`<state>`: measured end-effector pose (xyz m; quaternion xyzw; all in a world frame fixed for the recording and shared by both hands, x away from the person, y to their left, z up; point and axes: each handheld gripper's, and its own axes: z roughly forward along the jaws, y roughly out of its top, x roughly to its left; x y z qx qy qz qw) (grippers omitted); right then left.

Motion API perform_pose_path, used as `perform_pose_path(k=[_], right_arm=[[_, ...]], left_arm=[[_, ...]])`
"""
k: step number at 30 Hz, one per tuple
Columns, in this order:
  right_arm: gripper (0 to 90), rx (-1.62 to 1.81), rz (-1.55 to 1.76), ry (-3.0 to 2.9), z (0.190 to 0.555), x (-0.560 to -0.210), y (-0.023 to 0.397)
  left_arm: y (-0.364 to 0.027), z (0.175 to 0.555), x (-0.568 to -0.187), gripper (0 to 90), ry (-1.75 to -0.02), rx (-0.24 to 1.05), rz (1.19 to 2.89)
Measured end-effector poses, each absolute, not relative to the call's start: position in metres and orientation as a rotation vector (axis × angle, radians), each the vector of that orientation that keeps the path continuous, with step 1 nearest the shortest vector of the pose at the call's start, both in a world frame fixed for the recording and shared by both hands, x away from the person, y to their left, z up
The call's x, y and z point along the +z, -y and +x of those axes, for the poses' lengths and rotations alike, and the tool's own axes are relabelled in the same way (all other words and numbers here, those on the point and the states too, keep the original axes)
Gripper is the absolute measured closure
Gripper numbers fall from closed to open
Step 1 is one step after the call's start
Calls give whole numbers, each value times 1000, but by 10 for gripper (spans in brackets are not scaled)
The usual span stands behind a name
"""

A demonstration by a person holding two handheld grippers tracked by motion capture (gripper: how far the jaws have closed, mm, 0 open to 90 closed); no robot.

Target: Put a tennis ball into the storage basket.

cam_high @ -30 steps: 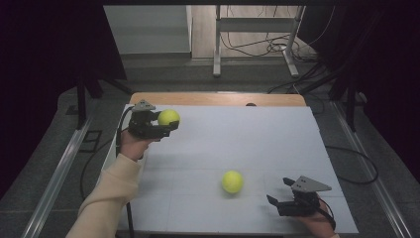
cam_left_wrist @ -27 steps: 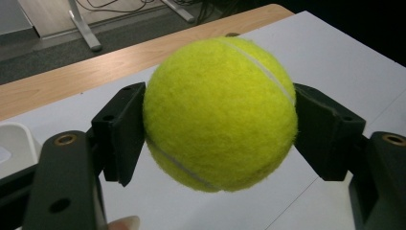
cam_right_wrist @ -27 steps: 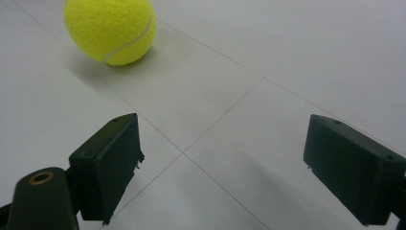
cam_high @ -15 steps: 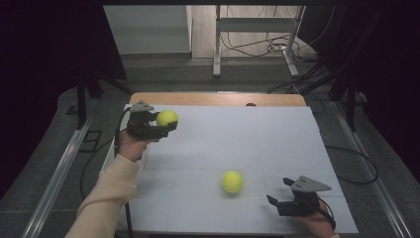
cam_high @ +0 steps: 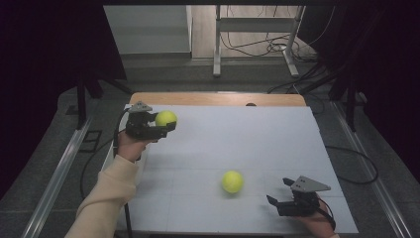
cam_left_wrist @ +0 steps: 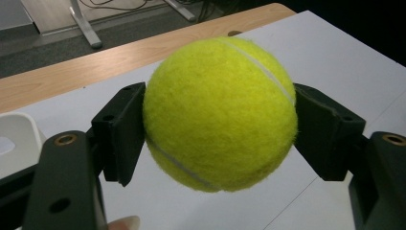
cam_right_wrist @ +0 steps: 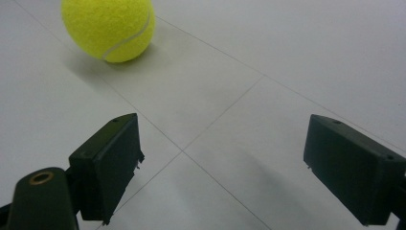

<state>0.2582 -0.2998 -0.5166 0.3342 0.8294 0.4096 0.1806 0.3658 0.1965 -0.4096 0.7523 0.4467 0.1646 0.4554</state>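
Your left gripper fingers clamp one tennis ball, apparently clear of the desk; your right gripper, fingers wide, has the second ball at eleven o'clock, ungrasped.

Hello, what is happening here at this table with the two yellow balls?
A person works at a white table with a gripper in each hand. The left gripper is shut on one tennis ball and holds it above the far left corner of the table. The second tennis ball lies free on the table near the front. The right gripper is open beside it, jaws apart, not touching it.
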Motion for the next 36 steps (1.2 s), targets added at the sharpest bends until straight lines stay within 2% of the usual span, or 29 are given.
perform_pose_path(k=[36], right_arm=[[130,1160,939,-2346,259,-518,299]], left_arm=[[-214,352,-421,266,-1131,394,1807]])
